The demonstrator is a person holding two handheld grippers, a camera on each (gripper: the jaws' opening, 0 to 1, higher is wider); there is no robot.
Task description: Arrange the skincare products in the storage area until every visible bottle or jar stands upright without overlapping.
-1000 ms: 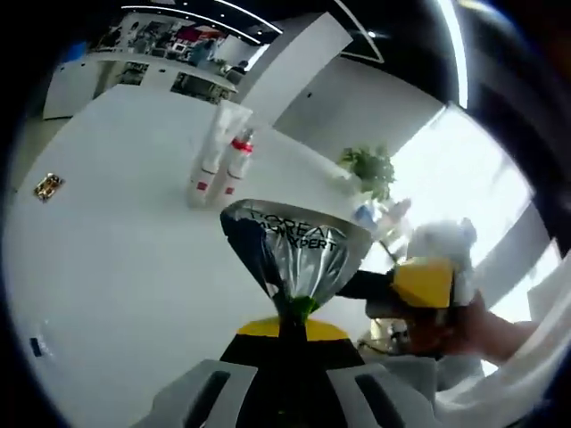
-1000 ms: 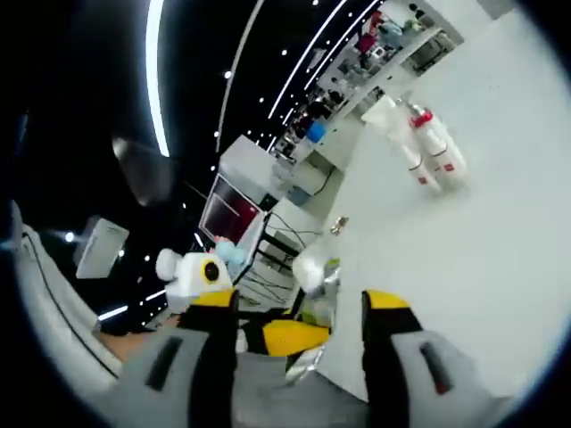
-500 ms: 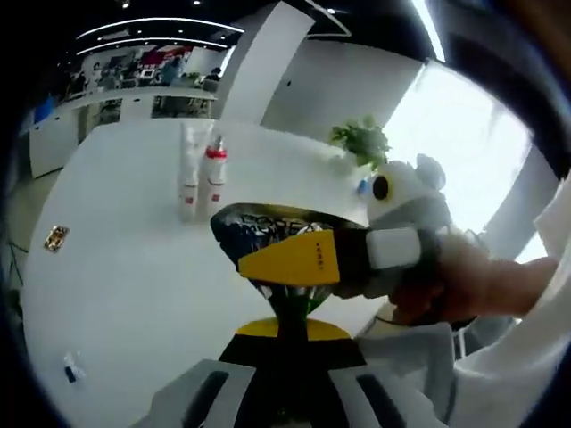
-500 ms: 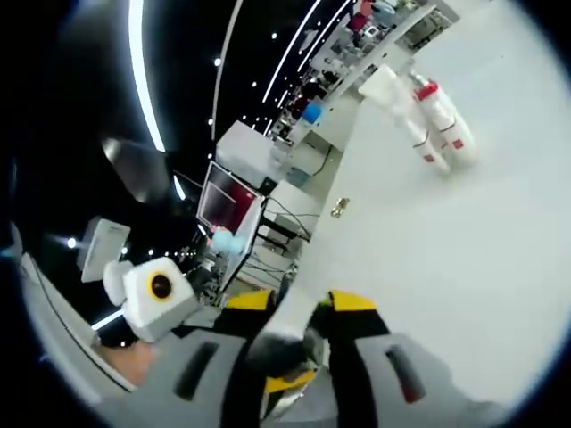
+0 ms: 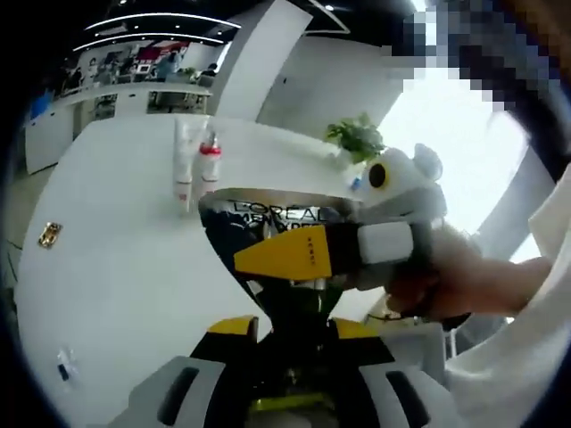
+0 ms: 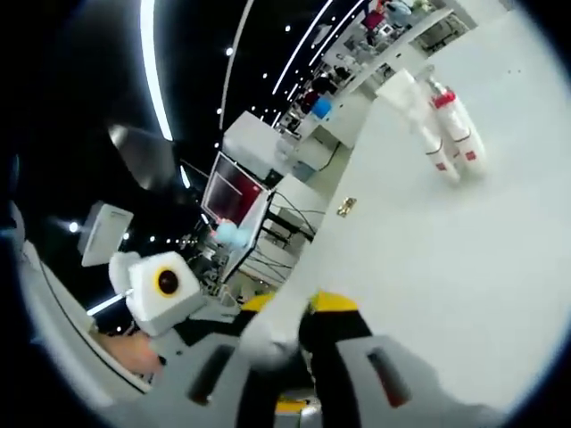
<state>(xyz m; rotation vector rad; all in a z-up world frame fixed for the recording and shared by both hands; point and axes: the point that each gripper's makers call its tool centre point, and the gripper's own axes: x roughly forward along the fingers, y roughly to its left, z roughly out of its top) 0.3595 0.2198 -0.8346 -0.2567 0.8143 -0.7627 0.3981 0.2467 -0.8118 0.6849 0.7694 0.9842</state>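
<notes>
I hold a dark tube (image 5: 268,234) off the table (image 5: 116,267), in front of me in the left gripper view. Its crimped flat end is up and fans wide, with white lettering across it; the body narrows downward toward my left gripper (image 5: 290,325), so its long axis runs roughly up and down in that view. My left jaws now stand a little apart on either side of the tube's narrow lower end, and I cannot tell whether they still grip it. My right gripper (image 5: 308,254) reaches in from the right and is clamped across the tube's middle, with my hand (image 5: 446,285) behind it.

In the right gripper view my right jaws sit close together around something pale and blurred (image 6: 272,330).

Far across the table stand two more: a white tube (image 5: 183,165) and, touching it on the right, a red-capped bottle (image 5: 208,165), both upright. A small gold item (image 5: 49,234) lies on the left.
</notes>
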